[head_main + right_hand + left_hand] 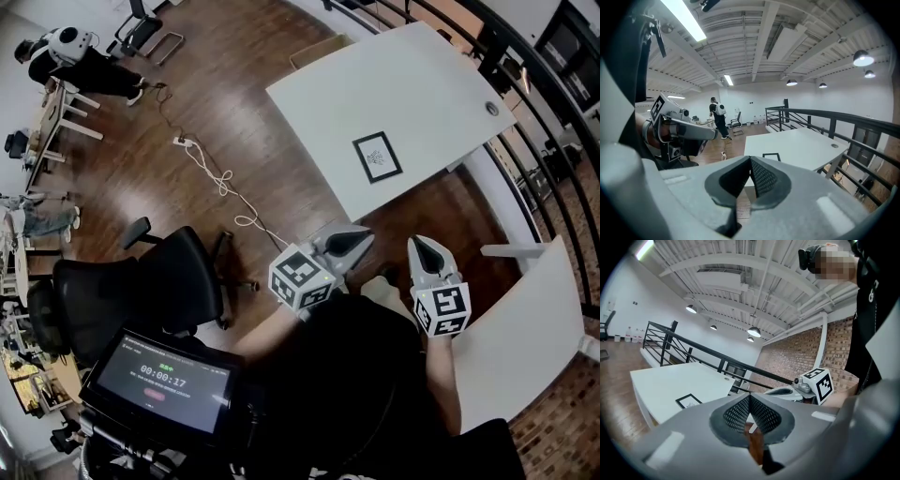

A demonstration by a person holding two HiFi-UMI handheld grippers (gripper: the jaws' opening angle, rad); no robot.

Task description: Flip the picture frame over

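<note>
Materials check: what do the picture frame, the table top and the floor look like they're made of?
The picture frame: thin black matte border, wood or plastic, can't tell which; white print inside. The table: smooth matte white top, probably laminate. The floor: dark brown planks with visible grain and a slight sheen, so wood or wood-look laminate.

Timer 00:00:17 on the black tablet screen (pixel 164 382)
</note>
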